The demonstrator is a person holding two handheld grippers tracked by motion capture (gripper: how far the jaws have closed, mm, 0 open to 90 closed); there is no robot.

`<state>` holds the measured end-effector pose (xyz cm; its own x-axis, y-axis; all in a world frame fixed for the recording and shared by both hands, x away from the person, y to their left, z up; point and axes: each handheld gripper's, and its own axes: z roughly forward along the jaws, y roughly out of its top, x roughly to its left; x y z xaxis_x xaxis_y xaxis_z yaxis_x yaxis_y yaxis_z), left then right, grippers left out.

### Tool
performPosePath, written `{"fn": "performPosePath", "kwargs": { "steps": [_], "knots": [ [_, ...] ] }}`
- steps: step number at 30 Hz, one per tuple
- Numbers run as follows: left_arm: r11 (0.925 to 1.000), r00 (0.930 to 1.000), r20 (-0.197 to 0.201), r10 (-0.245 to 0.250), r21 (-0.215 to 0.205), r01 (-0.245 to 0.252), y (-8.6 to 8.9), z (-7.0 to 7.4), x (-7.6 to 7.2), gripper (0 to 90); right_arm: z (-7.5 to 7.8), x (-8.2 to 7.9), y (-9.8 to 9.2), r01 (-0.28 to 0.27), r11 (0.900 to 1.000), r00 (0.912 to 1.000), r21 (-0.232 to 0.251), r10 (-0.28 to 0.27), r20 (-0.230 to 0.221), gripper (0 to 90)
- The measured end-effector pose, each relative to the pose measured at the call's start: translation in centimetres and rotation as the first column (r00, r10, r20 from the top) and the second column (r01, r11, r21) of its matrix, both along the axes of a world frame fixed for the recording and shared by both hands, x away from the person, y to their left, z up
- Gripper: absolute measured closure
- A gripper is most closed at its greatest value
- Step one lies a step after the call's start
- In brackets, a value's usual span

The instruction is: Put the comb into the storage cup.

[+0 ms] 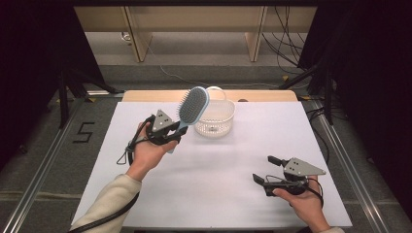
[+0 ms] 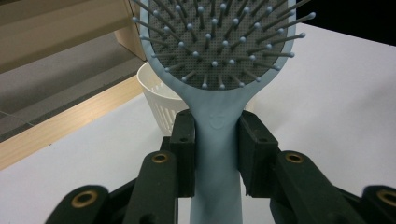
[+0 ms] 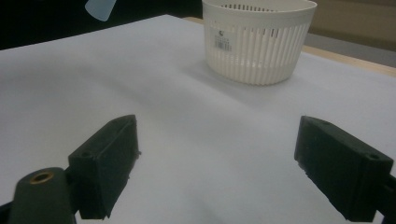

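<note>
A light blue hairbrush [image 1: 192, 107] with a grey bristle pad is held up over the white table, its head tilted toward the white slotted basket [image 1: 214, 118]. My left gripper [image 1: 176, 133] is shut on the brush's handle; in the left gripper view both black jaws press the handle [image 2: 217, 149] just below the head [image 2: 219, 42], with the basket [image 2: 161, 107] behind. My right gripper [image 1: 265, 169] rests low at the table's right front, jaws wide open and nothing between them. Its own view shows the basket [image 3: 258, 39] ahead on the table, and the handle's blue tip [image 3: 100, 8] at top left.
The white table top [image 1: 223, 165] ends in a wooden strip [image 1: 145, 95] at the far edge. Wooden furniture legs and cables stand on the floor beyond. A black cable [image 1: 104, 218] trails from my left forearm off the front edge.
</note>
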<state>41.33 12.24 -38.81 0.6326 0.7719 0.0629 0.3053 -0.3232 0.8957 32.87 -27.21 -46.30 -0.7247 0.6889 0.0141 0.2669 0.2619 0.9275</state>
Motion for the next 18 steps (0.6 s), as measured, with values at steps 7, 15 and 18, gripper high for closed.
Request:
{"fn": "performPosePath", "kwargs": {
  "steps": [7,15,18],
  "knots": [
    [1.0000,1.0000,0.005,-0.001,-0.001,0.001,-0.27,0.22,0.23,69.7,-0.01,0.02,0.01,0.000,1.000,1.0000,0.003,0.000,0.000,14.6],
    [1.0000,1.0000,0.002,-0.002,-0.005,0.002,-0.55,0.23,0.59,69.7,-0.02,0.03,-0.01,-0.001,1.000,1.0000,0.003,0.001,-0.001,14.6],
    [1.0000,1.0000,0.001,-0.002,-0.005,0.002,-0.61,0.21,0.68,69.7,-0.02,0.04,-0.01,-0.001,1.000,1.0000,0.004,0.001,-0.002,14.6]
  ]
}}
